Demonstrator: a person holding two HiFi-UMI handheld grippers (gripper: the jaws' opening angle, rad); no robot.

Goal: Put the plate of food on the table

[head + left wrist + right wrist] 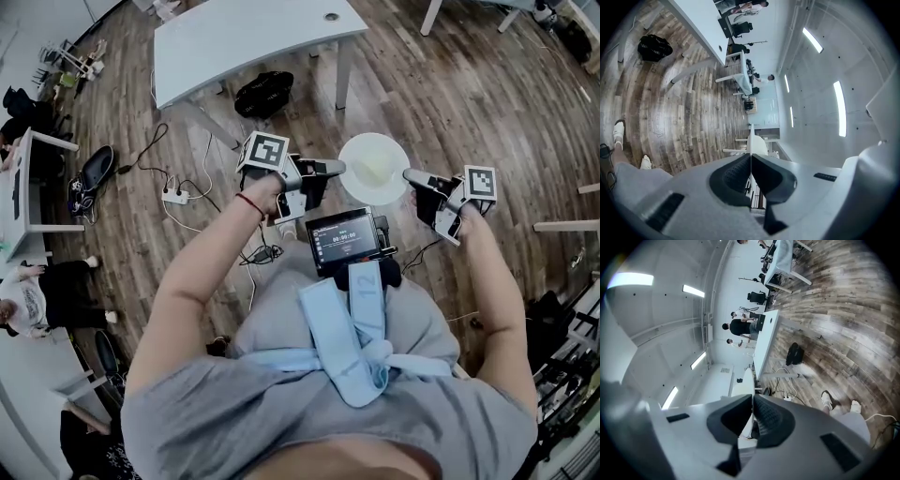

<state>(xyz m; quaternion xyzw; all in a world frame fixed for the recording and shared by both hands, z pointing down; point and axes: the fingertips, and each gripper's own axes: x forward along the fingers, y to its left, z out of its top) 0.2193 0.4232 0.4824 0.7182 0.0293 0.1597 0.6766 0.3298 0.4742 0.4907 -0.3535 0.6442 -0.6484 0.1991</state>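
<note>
white plate (375,195): held level in the air between both grippers, over the wood floor (450,94), in front of the person's torso. Not on the table.
food (371,166): pale lump sitting near the plate's centre.
left gripper (333,168): jaws clamped on the plate's left rim. In the left gripper view (751,168) the plate (754,143) shows edge-on as a thin white blade pinched between the ribbed pads (736,174).
right gripper (412,175): jaws clamped on the opposite rim. In the right gripper view (753,413) the plate edge (746,383) runs straight into the gap between the pads, pinched the same way.
table (234,42): white top, ahead and to the left of the plate, well apart from it.
black bag (263,94): on the floor by the table's near edge, between table and plate.
power strip (175,197): on the floor left of the left gripper, cables trailing from it.
screen unit (343,240): on the person's chest, just below the plate.
</note>
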